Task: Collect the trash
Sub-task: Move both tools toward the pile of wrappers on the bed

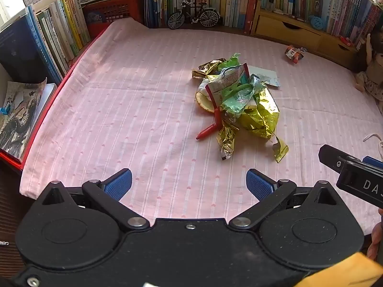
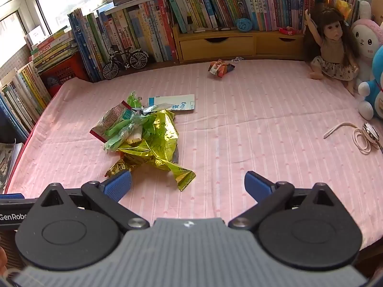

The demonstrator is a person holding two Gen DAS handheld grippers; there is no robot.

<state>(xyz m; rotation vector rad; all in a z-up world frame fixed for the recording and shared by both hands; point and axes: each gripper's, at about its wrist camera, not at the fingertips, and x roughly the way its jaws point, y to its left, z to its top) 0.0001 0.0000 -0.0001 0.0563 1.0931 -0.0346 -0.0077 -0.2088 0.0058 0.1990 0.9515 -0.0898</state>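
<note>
Trash mostly gathered already: one heap of wrappers sits mid-surface on the pink striped cloth — gold foil bags, green wrappers, a red-edged packet, a red tube poking out the near-left side, plus a white/blue flat bag at the far edge of the heap.

Still out: a crumpled orange snack wrapper far side, near the wooden drawer unit, well apart from the heap. No bin or trash bag visible in either view, so final disposal looks not yet done.

Left claw released, jaws wide, nothing between them, near side of the heap. Right claw also released & empty, its left pad just beside the gold foil tail.

Doll, plush toys, cord w/ a round metal item at right aren't trash, I'd judge.
</note>
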